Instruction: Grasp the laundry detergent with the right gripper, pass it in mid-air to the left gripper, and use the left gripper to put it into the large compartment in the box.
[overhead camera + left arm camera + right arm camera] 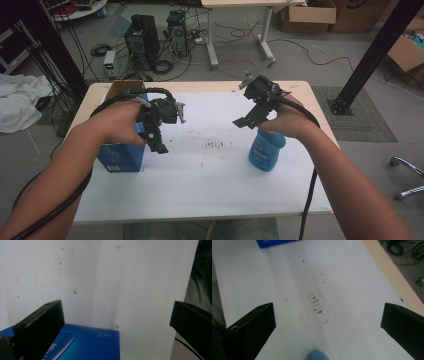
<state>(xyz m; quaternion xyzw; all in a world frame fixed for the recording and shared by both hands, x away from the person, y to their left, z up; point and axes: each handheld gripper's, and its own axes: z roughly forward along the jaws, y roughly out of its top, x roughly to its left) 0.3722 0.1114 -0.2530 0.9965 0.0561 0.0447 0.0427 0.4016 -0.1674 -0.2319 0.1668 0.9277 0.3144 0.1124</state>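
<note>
High view is showing a person's two forearms coming in from the near edge over a tabletop (200,190) covered with a white sheet. The left claw (159,131) is hovering above the sheet just right of a blue box (121,156), which is standing open-topped near the left edge. The right claw (250,117) is hanging above a blue bottle (267,150) standing toward the right side; the hand is partly hiding the bottle's top. A patch of brown marks (215,145) is lying on the sheet between the box and the bottle.

Left gripper view is looking down between two black jaws standing wide apart with nothing between them; the left claw (116,322) is sitting over bare sheet, with the box (92,345) showing at the bottom.

Right gripper view is likewise showing its jaws spread wide and empty; the right claw (328,322) is pointing across the marks (315,302), with the bottle (317,356) peeking in at the bottom edge and the box (273,242) at the top.
</note>
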